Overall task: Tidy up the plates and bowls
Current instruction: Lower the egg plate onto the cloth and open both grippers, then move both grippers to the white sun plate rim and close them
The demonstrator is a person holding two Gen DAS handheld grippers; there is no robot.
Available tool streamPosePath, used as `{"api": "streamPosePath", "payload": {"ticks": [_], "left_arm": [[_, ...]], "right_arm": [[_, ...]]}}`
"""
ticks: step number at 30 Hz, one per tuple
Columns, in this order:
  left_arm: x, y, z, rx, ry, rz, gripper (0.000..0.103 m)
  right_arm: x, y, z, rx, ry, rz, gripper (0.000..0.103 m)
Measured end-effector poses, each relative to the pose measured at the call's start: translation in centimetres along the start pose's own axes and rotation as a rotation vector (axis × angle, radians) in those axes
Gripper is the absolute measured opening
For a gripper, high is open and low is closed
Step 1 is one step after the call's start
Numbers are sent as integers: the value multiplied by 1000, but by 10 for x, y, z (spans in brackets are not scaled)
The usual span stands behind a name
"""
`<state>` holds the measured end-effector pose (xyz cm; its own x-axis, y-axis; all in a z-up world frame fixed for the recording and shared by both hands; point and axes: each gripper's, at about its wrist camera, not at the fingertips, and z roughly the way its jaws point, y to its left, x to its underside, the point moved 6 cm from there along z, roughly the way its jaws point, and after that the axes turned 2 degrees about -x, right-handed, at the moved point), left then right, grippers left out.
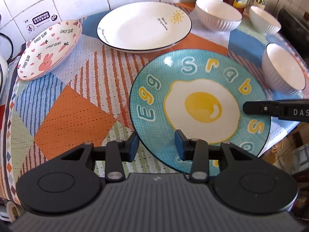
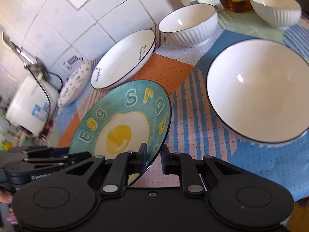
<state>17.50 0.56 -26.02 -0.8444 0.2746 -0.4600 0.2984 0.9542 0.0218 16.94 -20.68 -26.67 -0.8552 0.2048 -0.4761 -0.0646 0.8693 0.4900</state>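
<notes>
Egg plate near; white bowls, stacked plates behind.

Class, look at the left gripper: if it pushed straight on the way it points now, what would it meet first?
Most likely the egg plate: the left gripper already straddles its near rim, so the plate lies directly ahead, though the depth is hard to judge.

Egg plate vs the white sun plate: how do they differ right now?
The egg plate is teal with a fried-egg print and coloured letters; the white sun plate is plain white with a small sun and a dark rim line.
The egg plate has the right hand-held gripper at its rim; the white sun plate sits untouched on another plate.
Both are round and empty.
</notes>
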Motion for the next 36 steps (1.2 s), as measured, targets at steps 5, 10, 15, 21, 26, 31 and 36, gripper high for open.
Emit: {"api": "streamPosePath", "payload": {"ticks": [5, 10, 15, 21, 26, 31, 36], "left_arm": [[0, 1, -3, -2, 72, -45, 37], [-12, -7, -32, -11, 35, 6, 38], [-32, -15, -58, -14, -2, 17, 41], [-58, -17, -77, -22, -18, -6, 46], [-72, -6, -81, -39, -15, -61, 50], [-84, 5, -79, -89, -26, -75, 51], [-87, 22, -75, -103, -86, -114, 51]], "right_arm": [[-1, 3, 3, 50, 39, -75, 23], [-5, 11, -7, 99, 49, -154, 28], [-20, 19, -30, 122, 4, -224, 40], [-55, 32, -61, 123, -84, -260, 62], [-76, 39, -62, 42, -109, -302, 62], [-88, 46, -53, 0, -119, -342, 63], [-102, 47, -46, -15, -165, -328, 66]]}}
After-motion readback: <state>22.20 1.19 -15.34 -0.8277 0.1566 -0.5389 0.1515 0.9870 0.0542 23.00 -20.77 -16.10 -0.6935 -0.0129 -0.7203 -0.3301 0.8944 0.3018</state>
